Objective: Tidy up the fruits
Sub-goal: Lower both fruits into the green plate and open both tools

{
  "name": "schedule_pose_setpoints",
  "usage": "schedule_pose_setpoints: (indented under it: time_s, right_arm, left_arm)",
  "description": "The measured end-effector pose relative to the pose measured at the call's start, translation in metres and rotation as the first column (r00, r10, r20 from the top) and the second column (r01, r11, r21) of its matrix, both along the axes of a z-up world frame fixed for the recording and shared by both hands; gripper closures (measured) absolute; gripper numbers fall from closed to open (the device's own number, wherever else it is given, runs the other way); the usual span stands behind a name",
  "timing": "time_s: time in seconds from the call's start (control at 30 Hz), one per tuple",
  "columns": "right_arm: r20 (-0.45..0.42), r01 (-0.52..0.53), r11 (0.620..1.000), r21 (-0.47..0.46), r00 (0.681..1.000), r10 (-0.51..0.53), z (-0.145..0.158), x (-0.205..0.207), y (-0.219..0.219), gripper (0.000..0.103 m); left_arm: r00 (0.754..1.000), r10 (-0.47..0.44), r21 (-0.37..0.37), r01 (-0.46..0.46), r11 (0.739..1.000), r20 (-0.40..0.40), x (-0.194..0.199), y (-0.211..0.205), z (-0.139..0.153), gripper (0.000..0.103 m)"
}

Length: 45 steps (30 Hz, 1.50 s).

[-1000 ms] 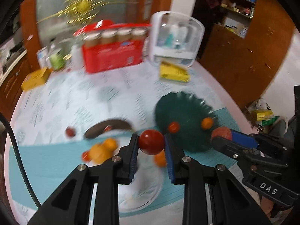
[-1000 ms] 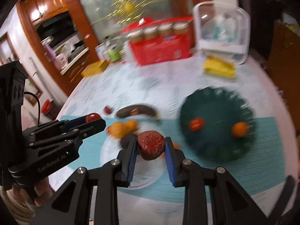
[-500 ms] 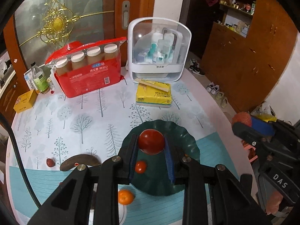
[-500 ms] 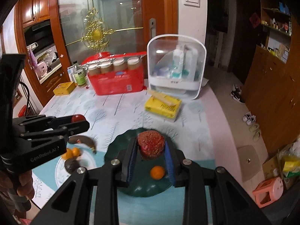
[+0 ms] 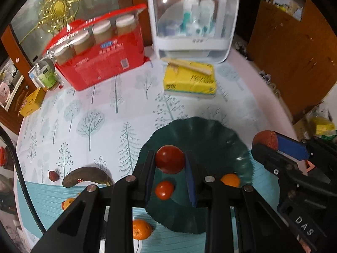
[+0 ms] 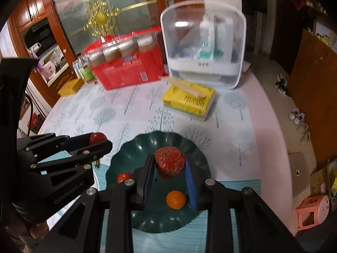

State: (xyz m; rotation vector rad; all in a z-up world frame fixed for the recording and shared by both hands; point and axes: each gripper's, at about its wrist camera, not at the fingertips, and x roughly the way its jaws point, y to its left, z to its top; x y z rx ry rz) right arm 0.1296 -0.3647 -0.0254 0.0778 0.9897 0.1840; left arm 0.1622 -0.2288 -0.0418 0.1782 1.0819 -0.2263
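Note:
My left gripper (image 5: pixel 169 158) is shut on a smooth round red fruit (image 5: pixel 169 162) and hangs over the dark green scalloped plate (image 5: pixel 206 130). In that plate lie a small red tomato (image 5: pixel 164 190) and a small orange (image 5: pixel 230 180). My right gripper (image 6: pixel 170 161) is shut on a bumpy red fruit (image 6: pixel 170 165) above the same plate (image 6: pixel 147 145), over the orange (image 6: pixel 175 199) and beside the tomato (image 6: pixel 123 177). Each view shows the other gripper beside it, fruit still clamped. A dark banana (image 5: pixel 87 177) and an orange (image 5: pixel 141 229) lie left of the plate.
At the back of the tree-patterned cloth stand a red pack of jars (image 5: pixel 99 61), a white clear-fronted case (image 5: pixel 192 21) and a yellow tissue pack (image 5: pixel 189 82). A yellow box (image 5: pixel 31 102) sits far left. The table edge curves along the right; a pink stool (image 6: pixel 311 213) stands on the floor.
Both grippers have carried their fruits rightward from above the white plate to above the green plate and dipped lower. Both grips have held.

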Motion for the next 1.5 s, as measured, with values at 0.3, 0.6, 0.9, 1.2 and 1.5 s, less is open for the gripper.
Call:
schedule_pose_setpoints:
  time_s: [0.3, 0.6, 0.9, 1.2, 1.5]
  right_arm:
    - [-0.125, -0.001, 1.0, 0.014, 0.992, 0.002, -0.066, 0.033, 0.0, 0.073]
    - [-0.194, 0.005, 1.0, -0.01, 0.981, -0.007, -0.114, 0.053, -0.002, 0.073]
    - [-0.162, 0.01, 0.997, -0.075, 0.987, -0.023, -0.128, 0.056, 0.003, 0.061]
    - [-0.157, 0.06, 0.998, -0.031, 0.985, -0.064, -0.13, 0.052, -0.015, 0.057]
    - [-0.149, 0.091, 0.996, -0.01, 0.985, -0.091, -0.126, 0.044, -0.023, 0.056]
  left_arm:
    - [0.991, 0.048, 0.017, -0.046, 0.999, -0.128, 0.035, -0.008, -0.067, 0.077]
    - [0.975, 0.057, 0.044, -0.049, 0.998, -0.216, 0.052, -0.013, -0.12, 0.077]
    - [0.978, 0.06, 0.035, -0.054, 0.998, -0.201, 0.057, -0.008, -0.129, 0.048]
    - [0.98, 0.062, -0.011, -0.065, 0.998, -0.189, 0.056, 0.003, -0.127, 0.016]
    - [0.982, 0.073, -0.002, -0.075, 0.997, -0.176, 0.047, 0.003, -0.123, 0.002]
